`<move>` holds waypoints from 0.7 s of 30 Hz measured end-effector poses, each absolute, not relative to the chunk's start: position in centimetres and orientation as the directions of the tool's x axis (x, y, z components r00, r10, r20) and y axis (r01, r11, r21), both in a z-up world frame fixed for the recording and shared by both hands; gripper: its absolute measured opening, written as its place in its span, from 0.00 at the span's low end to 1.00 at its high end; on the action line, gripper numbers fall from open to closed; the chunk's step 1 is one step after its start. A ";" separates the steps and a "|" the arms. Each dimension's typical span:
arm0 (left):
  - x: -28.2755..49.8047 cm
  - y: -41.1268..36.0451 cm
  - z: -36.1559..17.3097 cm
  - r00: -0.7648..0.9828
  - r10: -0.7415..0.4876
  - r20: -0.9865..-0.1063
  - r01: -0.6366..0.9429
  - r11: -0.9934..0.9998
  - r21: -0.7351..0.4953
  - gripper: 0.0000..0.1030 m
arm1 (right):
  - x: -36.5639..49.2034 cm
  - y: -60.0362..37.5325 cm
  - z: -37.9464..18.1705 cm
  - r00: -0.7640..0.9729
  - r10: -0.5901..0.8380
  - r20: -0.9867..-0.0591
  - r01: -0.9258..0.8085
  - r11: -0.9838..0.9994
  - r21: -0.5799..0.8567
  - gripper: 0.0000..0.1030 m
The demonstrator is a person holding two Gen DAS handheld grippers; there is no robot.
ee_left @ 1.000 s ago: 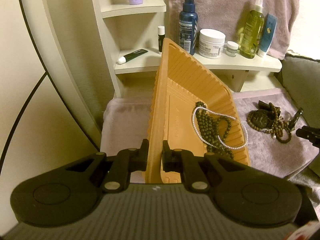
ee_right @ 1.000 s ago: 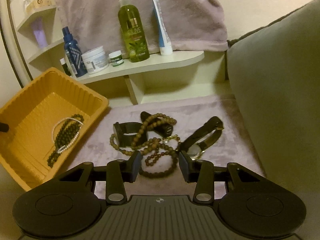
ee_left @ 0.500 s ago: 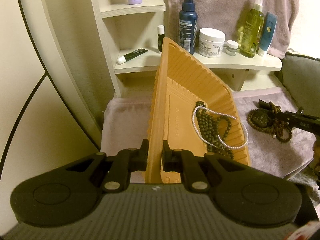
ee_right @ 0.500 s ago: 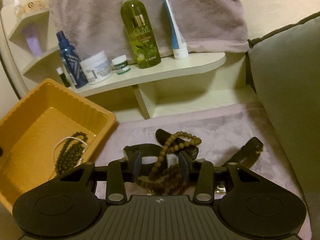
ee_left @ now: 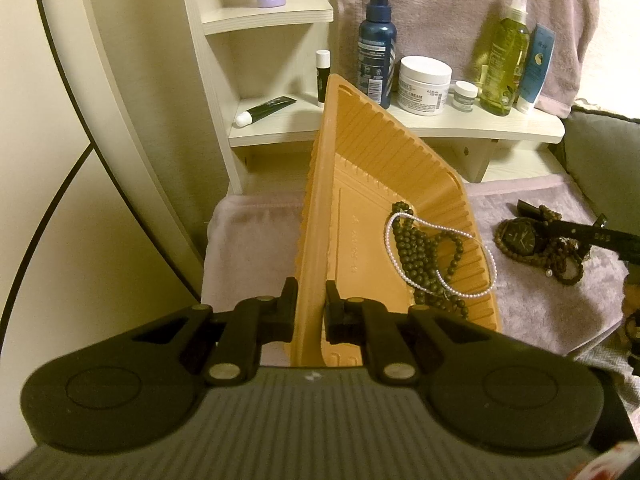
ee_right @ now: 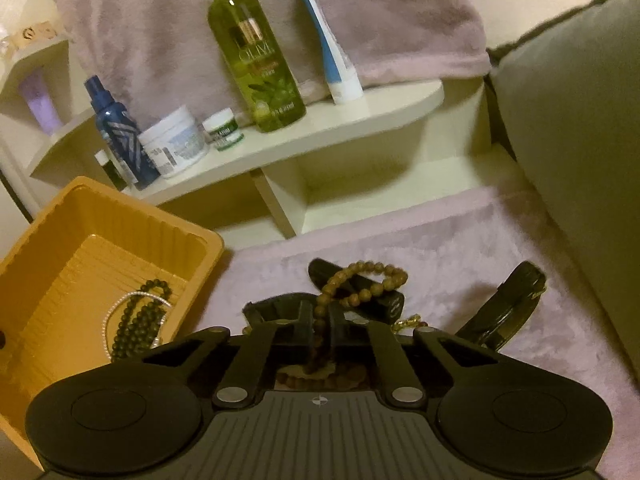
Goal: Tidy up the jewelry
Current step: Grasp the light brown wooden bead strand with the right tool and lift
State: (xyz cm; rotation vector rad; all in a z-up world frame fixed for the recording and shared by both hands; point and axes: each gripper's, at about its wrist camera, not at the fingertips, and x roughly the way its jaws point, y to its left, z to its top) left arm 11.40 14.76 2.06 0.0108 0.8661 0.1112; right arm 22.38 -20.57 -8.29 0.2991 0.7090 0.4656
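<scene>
My left gripper (ee_left: 311, 304) is shut on the near wall of the orange tray (ee_left: 320, 216), which it holds tilted. Inside the tray lie a dark green bead necklace (ee_left: 416, 244) and a thin pearl strand (ee_left: 440, 280). On the pink towel to the right sits a tangle of brown wooden beads (ee_right: 360, 272) with a black watch (ee_left: 520, 236). My right gripper (ee_right: 320, 320) is down in that tangle; its jaws are closing and pinch a strand of the brown beads. Another black watch strap (ee_right: 512, 312) lies further right.
A cream shelf (ee_right: 360, 120) behind holds a green spray bottle (ee_right: 256, 48), a blue bottle (ee_left: 376, 44), a white cream jar (ee_left: 424, 84) and tubes. A grey cushion (ee_right: 580, 140) borders the towel on the right. A round mirror edge (ee_left: 100, 140) stands at left.
My right gripper moved forward into the pile of brown beads and its jaws came together on a strand. The left gripper and the tray stayed still.
</scene>
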 end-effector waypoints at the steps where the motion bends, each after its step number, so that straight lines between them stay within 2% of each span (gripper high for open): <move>1: 11.4 14.8 2.1 0.642 0.102 -0.760 -0.093 0.994 0.055 0.11 | 22.1 -20.7 -7.8 0.671 0.502 -0.546 -0.314 0.859 0.404 0.07; 21: 11.4 14.7 2.1 0.648 0.101 -0.755 -0.094 0.994 0.052 0.11 | 19.0 -22.7 3.7 0.765 0.552 -0.331 -0.456 0.828 0.328 0.06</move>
